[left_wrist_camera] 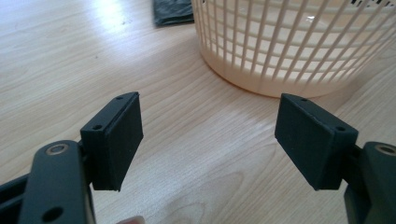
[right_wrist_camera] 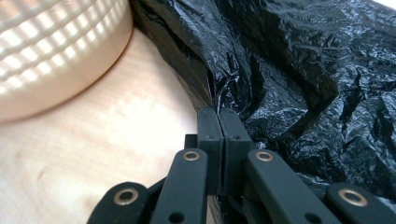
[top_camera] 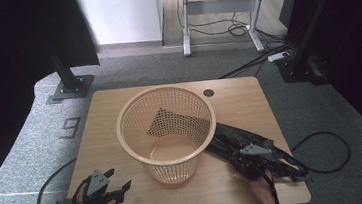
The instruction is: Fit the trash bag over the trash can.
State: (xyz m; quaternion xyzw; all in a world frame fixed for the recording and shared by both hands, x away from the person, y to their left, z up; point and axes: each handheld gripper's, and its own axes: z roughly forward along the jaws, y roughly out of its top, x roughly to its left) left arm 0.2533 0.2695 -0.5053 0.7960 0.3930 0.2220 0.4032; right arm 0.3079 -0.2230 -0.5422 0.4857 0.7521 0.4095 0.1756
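- Right gripper (right_wrist_camera: 218,116) was clenched on the crinkled black plastic bag (right_wrist_camera: 299,74), which lay on the wooden table (top_camera: 119,103) beside the peach mesh basket (top_camera: 166,128).
- Left gripper (left_wrist_camera: 208,135) sat released, well apart from the bag.

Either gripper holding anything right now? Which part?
Right gripper is shut on the black bag, pinching a fold at its edge by the basket. Left gripper is open, holding nothing.

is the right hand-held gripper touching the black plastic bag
Touching: in the right gripper view the right hand-held gripper has its jaws shut on an edge fold of the black plastic bag.
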